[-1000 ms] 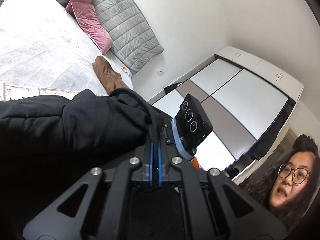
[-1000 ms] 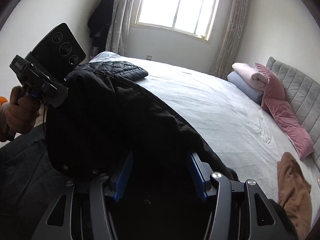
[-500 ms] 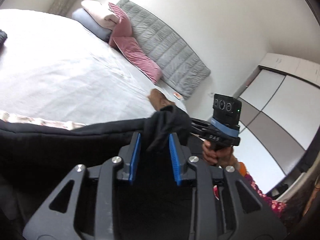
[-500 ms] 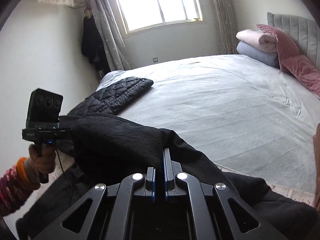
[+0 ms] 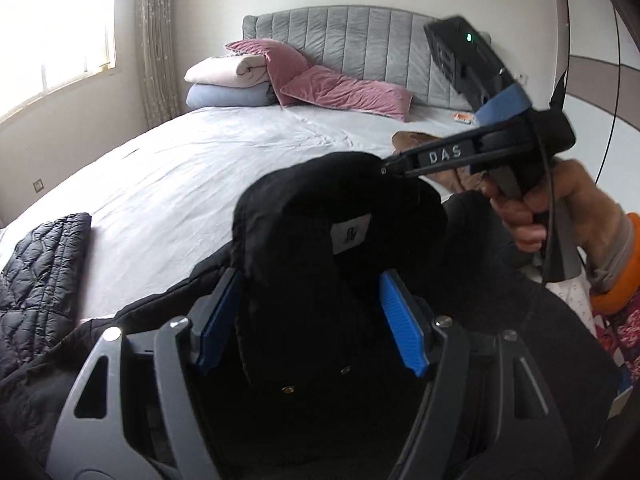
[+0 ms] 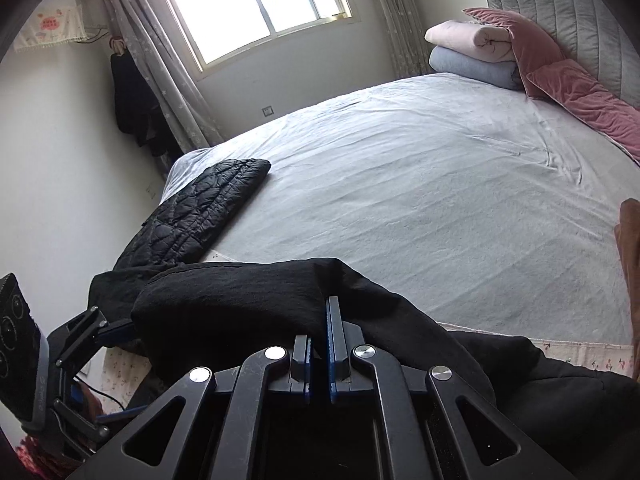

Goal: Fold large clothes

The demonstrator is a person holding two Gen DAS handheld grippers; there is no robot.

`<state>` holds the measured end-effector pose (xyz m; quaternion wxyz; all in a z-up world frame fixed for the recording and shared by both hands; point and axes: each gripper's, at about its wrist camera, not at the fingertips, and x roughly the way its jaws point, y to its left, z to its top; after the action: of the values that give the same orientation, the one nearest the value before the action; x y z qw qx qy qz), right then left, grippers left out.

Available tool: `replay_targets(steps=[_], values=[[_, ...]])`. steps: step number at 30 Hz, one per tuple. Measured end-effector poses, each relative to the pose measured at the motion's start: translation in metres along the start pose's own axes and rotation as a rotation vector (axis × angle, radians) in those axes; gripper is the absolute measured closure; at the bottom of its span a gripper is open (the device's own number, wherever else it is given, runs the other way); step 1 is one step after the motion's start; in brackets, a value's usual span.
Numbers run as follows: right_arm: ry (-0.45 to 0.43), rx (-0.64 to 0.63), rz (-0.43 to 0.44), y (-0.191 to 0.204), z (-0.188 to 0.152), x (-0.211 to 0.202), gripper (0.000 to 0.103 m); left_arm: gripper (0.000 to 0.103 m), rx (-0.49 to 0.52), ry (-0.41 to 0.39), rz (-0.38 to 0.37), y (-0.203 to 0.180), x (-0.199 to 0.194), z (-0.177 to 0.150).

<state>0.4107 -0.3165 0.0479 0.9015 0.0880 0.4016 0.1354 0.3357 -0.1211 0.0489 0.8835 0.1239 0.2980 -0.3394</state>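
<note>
Room: bedroom with a wide bed [image 6: 420,184] under a pale sheet, a grey padded headboard [image 5: 360,44], pink pillows [image 5: 348,92] and rolled blankets [image 5: 228,80] at its head, and a window [image 6: 256,4] on the far wall.
Task garment: a large black coat [image 5: 320,248] is bunched at the near edge of the bed, its collar with a small sewn label [image 5: 351,234] raised between the two tools.
Other clothing: a black quilted jacket [image 6: 208,208] lies folded on the far corner, and a brown garment [image 5: 412,138] lies near the pillows.
Right gripper [image 6: 319,344]: pressed together on a ridge of the coat's black cloth, carrying the collar.
Left gripper [image 5: 310,316]: jaws are opening; coat cloth sits between the blue pads [image 5: 400,324] but they do not press on it.
Step in hand: likely re-gripping the collar end, the right tool holding while the left lets go.
Next move: the left tool probably needs a fresh hold farther along the edge, so the coat can be spread flat on the sheet.
Change from earlier: a second back the left jaws pinched the cloth and the right stood apart; now the roles are swapped, and the left view has swung to the headboard.
</note>
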Motion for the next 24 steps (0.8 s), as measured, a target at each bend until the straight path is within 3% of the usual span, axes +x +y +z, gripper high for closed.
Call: replay_targets(steps=[3, 4, 5, 6, 8, 9, 11, 12, 13, 14, 16, 20, 24], values=[[0.013, -0.003, -0.012, 0.001, 0.001, 0.001, 0.098, 0.038, -0.005, 0.083, 0.116, -0.002, 0.031, 0.013], [0.012, -0.005, -0.015, 0.001, 0.003, 0.002, 0.098, 0.059, -0.011, 0.104, 0.160, 0.002, 0.042, 0.018], [0.007, -0.004, -0.020, 0.000, 0.005, 0.001, 0.098, 0.089, -0.028, 0.128, 0.177, 0.010, 0.053, 0.025], [-0.011, 0.000, -0.032, -0.002, 0.009, 0.002, 0.097, 0.092, -0.080, 0.145, 0.152, 0.023, 0.065, 0.034], [-0.080, 0.049, -0.058, -0.010, 0.019, 0.000, 0.092, 0.092, -0.202, 0.102, 0.119, 0.054, 0.085, 0.055], [-0.121, 0.090, -0.079, -0.018, 0.024, -0.002, 0.091, 0.090, -0.228, 0.093, 0.119, 0.066, 0.097, 0.065], [-0.202, 0.183, -0.083, -0.038, 0.025, -0.012, 0.077, 0.067, -0.324, 0.115, 0.153, 0.091, 0.112, 0.072], [-0.223, 0.210, -0.082, -0.046, 0.023, -0.017, 0.058, 0.060, -0.366, 0.089, 0.151, 0.099, 0.108, 0.071], [-0.234, 0.223, -0.090, -0.054, 0.018, -0.021, 0.043, 0.042, -0.377, 0.046, 0.140, 0.102, 0.101, 0.065], [-0.239, 0.218, -0.104, -0.061, 0.012, -0.024, 0.042, 0.027, -0.364, 0.012, 0.138, 0.102, 0.093, 0.058], [-0.223, 0.210, -0.142, -0.076, 0.000, -0.023, 0.042, 0.024, -0.329, 0.017, 0.155, 0.102, 0.093, 0.046], [-0.166, 0.281, -0.166, -0.109, -0.025, -0.002, 0.042, 0.024, -0.296, 0.152, 0.143, 0.100, 0.121, 0.014], [-0.126, 0.340, -0.154, -0.125, -0.044, 0.031, 0.042, 0.025, -0.309, 0.193, 0.100, 0.090, 0.144, -0.002]])
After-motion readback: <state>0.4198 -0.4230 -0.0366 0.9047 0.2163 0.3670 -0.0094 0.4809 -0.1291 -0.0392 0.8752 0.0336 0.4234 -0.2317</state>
